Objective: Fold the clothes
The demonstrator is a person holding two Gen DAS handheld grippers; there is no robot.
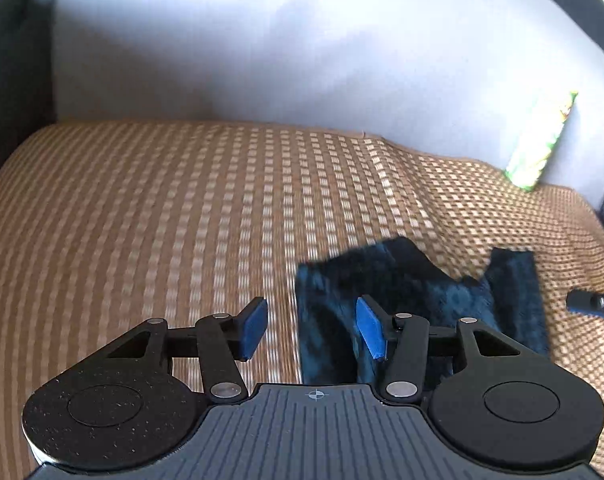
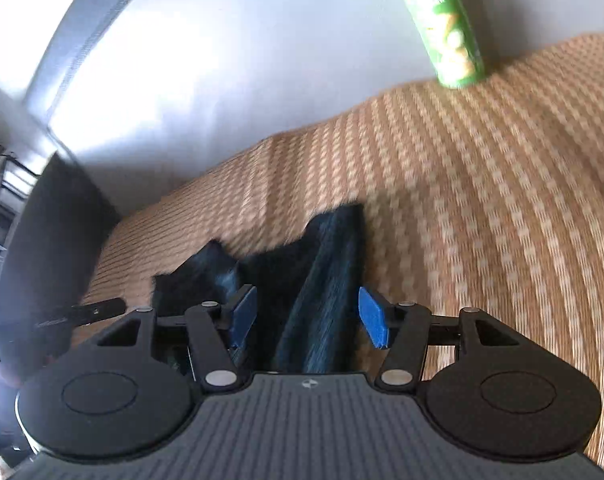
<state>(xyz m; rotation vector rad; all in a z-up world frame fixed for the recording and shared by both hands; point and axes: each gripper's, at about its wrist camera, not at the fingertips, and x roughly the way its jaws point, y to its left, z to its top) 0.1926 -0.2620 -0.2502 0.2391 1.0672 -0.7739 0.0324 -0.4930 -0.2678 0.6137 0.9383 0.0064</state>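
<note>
We hold the left gripper (image 1: pixel 311 328) above the mat (image 1: pixel 142 220), its blue pads (image 1: pixel 256 326) spread apart with nothing between them but bare weave and the left edge of the cloth (image 1: pixel 401 292). The cloth, a dark blue fuzzy garment, lies flat on the mat from about 4 o'clock of that view's centre, its near part running under the right-hand pad; the pads do not press on it. A notch cuts into its far edge, with a narrower strip standing off at its 3 o'clock side. In the left view a dark tip of the other tool (image 1: pixel 593 304) shows at the 3 o'clock edge, just beside the cloth. A green can (image 1: pixel 539 144) stands at 2 o'clock against the pale wall (image 1: pixel 262 40), well apart from the cloth. We hold the right gripper (image 2: pixel 307 318) over the same cloth (image 2: pixel 321 280), jaws also spread, the fabric showing in the gap between the pads (image 2: pixel 371 316) without being pinched; whether it touches them we cannot tell. There the can (image 2: pixel 445 20) leans in at 1 o'clock. Both views are blurred.
</note>
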